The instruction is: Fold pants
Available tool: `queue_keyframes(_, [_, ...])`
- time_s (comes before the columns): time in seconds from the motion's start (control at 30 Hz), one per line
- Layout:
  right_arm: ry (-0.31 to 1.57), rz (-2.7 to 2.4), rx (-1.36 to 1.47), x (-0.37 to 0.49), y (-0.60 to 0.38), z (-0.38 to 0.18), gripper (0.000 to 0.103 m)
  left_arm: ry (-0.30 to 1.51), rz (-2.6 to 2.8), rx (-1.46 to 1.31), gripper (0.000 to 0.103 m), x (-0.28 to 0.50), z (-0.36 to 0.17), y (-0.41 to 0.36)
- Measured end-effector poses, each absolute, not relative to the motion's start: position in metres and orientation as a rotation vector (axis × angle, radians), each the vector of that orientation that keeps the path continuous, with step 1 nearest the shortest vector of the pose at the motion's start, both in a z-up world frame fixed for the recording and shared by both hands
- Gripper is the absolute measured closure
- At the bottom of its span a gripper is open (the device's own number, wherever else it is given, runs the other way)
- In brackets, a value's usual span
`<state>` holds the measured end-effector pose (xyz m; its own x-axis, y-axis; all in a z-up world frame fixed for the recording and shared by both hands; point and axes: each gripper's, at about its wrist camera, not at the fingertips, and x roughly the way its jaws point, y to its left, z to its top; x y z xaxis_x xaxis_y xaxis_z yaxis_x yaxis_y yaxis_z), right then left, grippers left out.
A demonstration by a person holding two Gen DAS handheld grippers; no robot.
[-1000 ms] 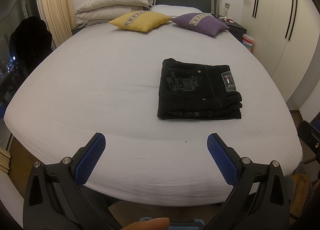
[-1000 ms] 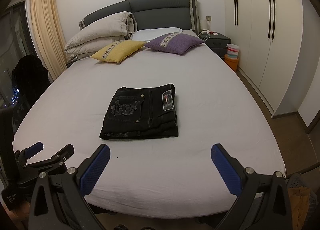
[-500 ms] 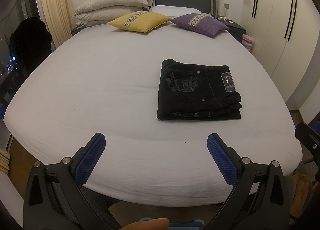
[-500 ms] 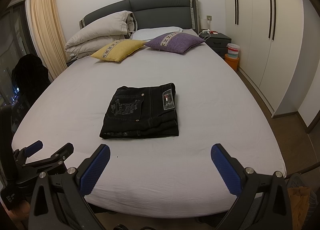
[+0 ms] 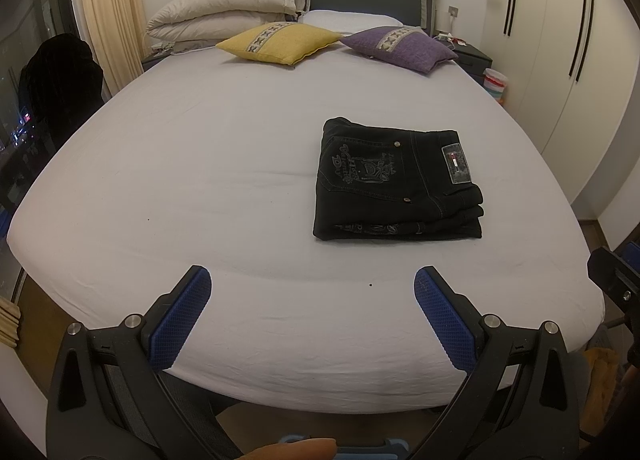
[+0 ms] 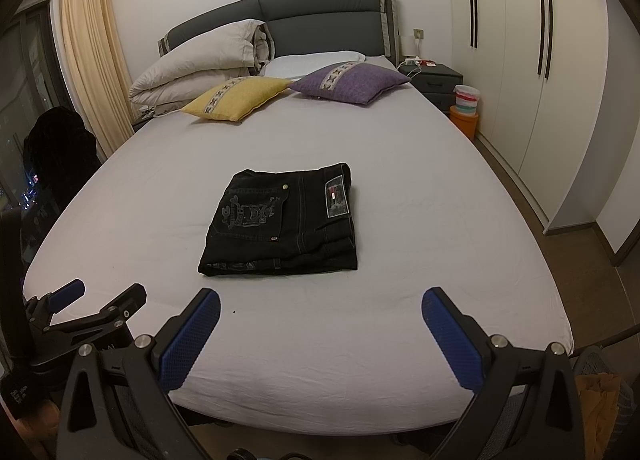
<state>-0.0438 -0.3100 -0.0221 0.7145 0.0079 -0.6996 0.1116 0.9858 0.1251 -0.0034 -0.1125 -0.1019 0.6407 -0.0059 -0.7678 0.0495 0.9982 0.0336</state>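
A pair of black jeans (image 5: pixel 394 181) lies folded into a compact rectangle on the white bed sheet (image 5: pixel 200 179), back pocket embroidery and a waistband label facing up. It also shows in the right wrist view (image 6: pixel 280 221). My left gripper (image 5: pixel 312 300) is open and empty, held above the foot edge of the bed, well short of the jeans. My right gripper (image 6: pixel 320 320) is open and empty too, also at the foot of the bed. The left gripper's fingers (image 6: pixel 68 296) show at the lower left of the right wrist view.
A yellow cushion (image 5: pixel 280 41), a purple cushion (image 5: pixel 400 45) and a folded beige duvet (image 5: pixel 228 19) sit at the headboard. A nightstand (image 6: pixel 434 77) and stacked tubs (image 6: pixel 466 107) stand right of the bed. White wardrobes (image 6: pixel 520 59) line the right wall.
Both grippers have drifted very slightly; the jeans have not moved and both grippers stay open.
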Motion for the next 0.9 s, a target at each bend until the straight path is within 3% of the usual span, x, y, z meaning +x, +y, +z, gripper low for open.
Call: queue_keyframes(0.9, [0.784, -0.049, 0.162, -0.0447, -0.3172, -0.0277, 0.0, 0.873, -0.048, 0.056, 0.0, -0.0062, -0.104, -0.109])
